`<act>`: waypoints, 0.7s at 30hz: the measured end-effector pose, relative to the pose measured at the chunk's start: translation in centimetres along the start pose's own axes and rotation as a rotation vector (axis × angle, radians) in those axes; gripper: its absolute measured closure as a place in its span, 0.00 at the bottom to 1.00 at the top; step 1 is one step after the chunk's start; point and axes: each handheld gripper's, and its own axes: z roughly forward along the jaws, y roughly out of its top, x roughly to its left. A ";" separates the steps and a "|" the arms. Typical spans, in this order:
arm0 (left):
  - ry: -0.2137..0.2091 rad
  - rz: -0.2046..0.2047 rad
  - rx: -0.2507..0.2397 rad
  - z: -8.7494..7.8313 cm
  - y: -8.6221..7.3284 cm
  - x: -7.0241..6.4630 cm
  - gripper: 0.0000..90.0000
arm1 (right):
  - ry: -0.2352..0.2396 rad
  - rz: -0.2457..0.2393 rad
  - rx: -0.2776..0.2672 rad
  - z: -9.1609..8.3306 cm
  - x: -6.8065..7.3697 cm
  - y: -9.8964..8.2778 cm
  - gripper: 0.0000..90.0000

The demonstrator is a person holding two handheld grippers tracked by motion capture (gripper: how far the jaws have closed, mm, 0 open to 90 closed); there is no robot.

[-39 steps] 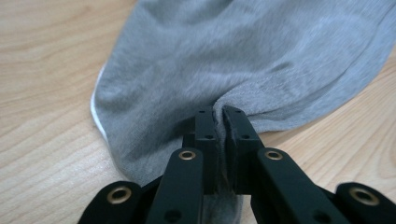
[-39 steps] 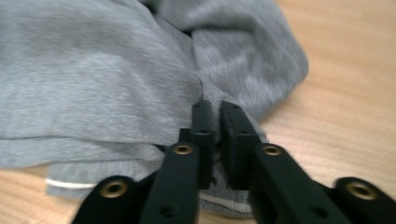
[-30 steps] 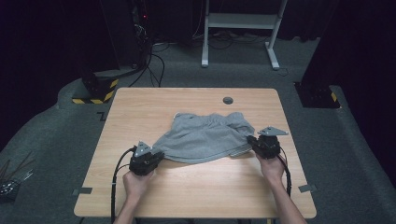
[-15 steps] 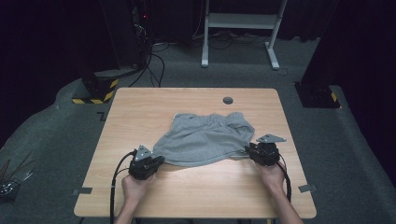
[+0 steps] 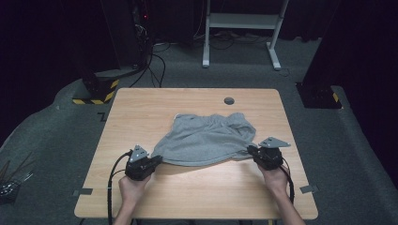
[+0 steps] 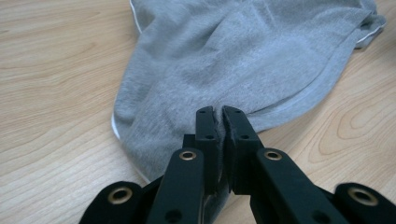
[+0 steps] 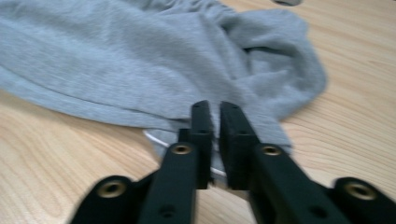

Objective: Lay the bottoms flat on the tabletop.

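A: One grey garment (image 5: 206, 139) lies a little nearer than the middle of the wooden table (image 5: 141, 108), its gathered waistband on the far side, its hem toward the person.

B: And who has hold of it?

A: Two grippers. The left gripper (image 6: 219, 120) is clenched on the near left corner, cloth pinched between its pads. The right gripper (image 7: 215, 116) sits at the near right corner with its jaws almost together; they have just been closing, and cloth lies between them, but the blur there hides whether the pads press on it.

B: Anything else?

A: One dark round hole (image 5: 229, 101) near the table's far edge, and a white trim line (image 6: 115, 128) along the hem. The person's forearms are cut off at the bottom edge of the high view, and the room behind the table is too dark to read.
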 end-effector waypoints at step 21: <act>-0.030 -0.007 0.022 -1.2 -0.4 0.5 0.94 | 0.030 -0.058 -0.043 -0.9 1.9 0.8 0.97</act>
